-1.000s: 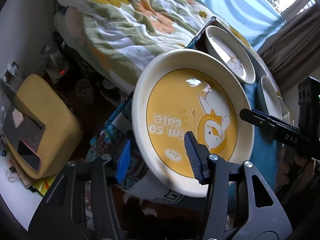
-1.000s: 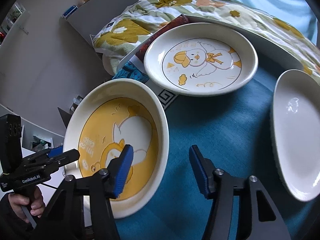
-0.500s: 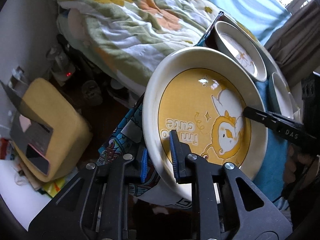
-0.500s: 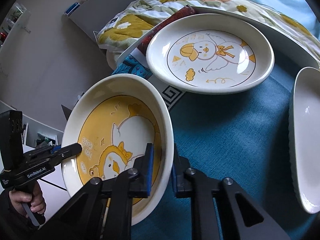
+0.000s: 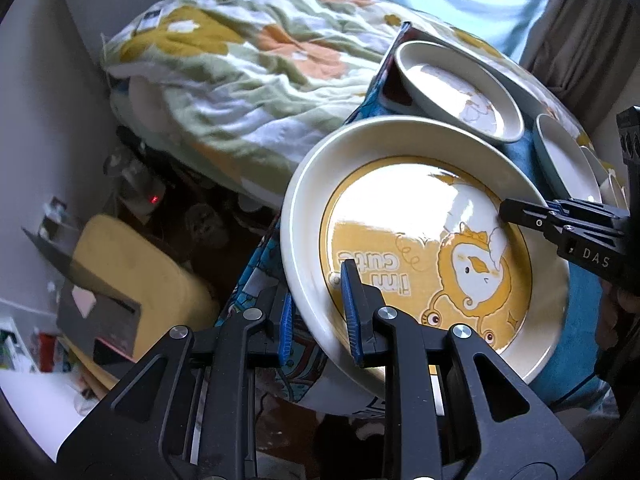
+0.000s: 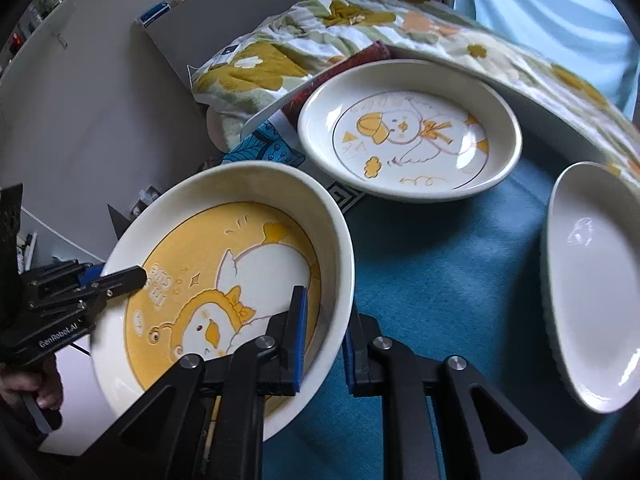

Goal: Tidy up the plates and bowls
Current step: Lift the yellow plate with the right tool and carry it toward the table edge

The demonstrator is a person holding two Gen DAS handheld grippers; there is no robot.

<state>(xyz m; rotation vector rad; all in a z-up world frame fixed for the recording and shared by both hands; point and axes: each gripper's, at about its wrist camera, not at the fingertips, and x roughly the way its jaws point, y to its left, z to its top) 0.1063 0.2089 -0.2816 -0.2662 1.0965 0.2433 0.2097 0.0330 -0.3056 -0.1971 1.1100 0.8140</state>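
A cream plate with a yellow duck picture (image 5: 424, 240) is held tilted above the table's left edge. My left gripper (image 5: 320, 312) is shut on its near-left rim. My right gripper (image 6: 324, 340) is shut on the opposite rim of the same plate (image 6: 224, 280) and shows across it in the left wrist view (image 5: 524, 214). The left gripper shows in the right wrist view (image 6: 120, 276). A white duck plate (image 6: 408, 132) sits farther back on the blue cloth (image 6: 440, 264). A plain white plate (image 6: 592, 280) lies to the right.
A flowered quilt (image 5: 256, 60) covers the bed behind the table. A yellow cushion with a grey box (image 5: 120, 280) sits on the floor below left. A patterned cloth (image 5: 260, 272) hangs off the table edge under the held plate.
Both grippers closed onto the yellow duck plate's rims, from open a second ago. The plate has since lifted and tilted.
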